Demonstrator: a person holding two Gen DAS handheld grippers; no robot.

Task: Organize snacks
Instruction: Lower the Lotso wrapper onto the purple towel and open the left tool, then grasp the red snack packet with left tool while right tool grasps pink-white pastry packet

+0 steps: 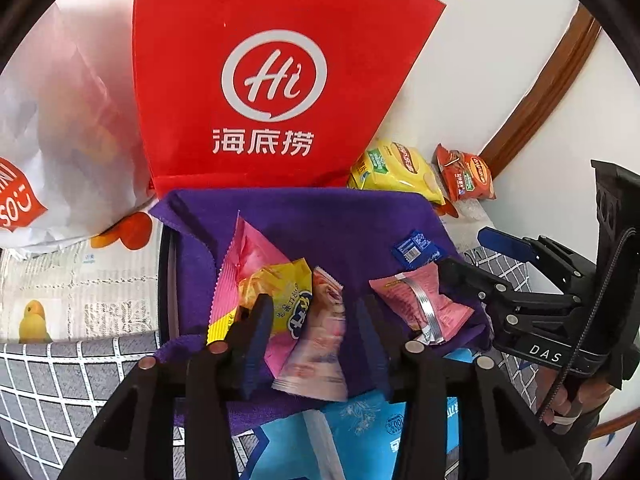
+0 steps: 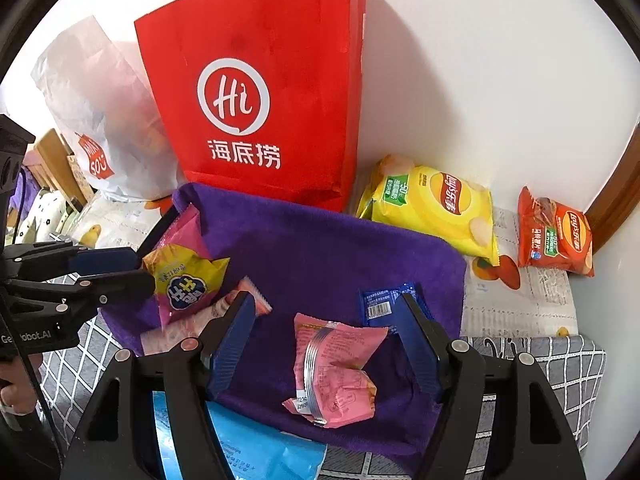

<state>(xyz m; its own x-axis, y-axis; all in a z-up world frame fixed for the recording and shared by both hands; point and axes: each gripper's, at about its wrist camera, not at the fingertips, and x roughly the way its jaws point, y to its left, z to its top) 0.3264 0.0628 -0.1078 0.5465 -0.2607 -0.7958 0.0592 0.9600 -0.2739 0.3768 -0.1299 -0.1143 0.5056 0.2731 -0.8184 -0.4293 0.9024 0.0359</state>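
Several snack packets lie on a purple cloth (image 1: 320, 220) (image 2: 328, 256). My left gripper (image 1: 316, 328) is open around a pale pink packet (image 1: 320, 344), with a yellow-and-pink packet (image 1: 276, 292) (image 2: 188, 280) by its left finger. My right gripper (image 2: 332, 340) is open around a pink packet with a silver seam (image 2: 336, 372) (image 1: 420, 300). A small blue packet (image 2: 384, 304) (image 1: 416, 248) lies just behind it. A yellow chip bag (image 2: 432, 208) (image 1: 396, 172) and an orange chip bag (image 2: 556, 236) (image 1: 466, 176) lie off the cloth by the wall.
A red paper bag (image 1: 260, 80) (image 2: 264, 100) and a white plastic bag (image 1: 60, 140) (image 2: 100, 120) stand behind the cloth against the wall. A light blue pack (image 1: 352, 436) (image 2: 240, 452) lies at the near edge. Grey checked fabric (image 2: 560, 368) and printed paper surround the cloth.
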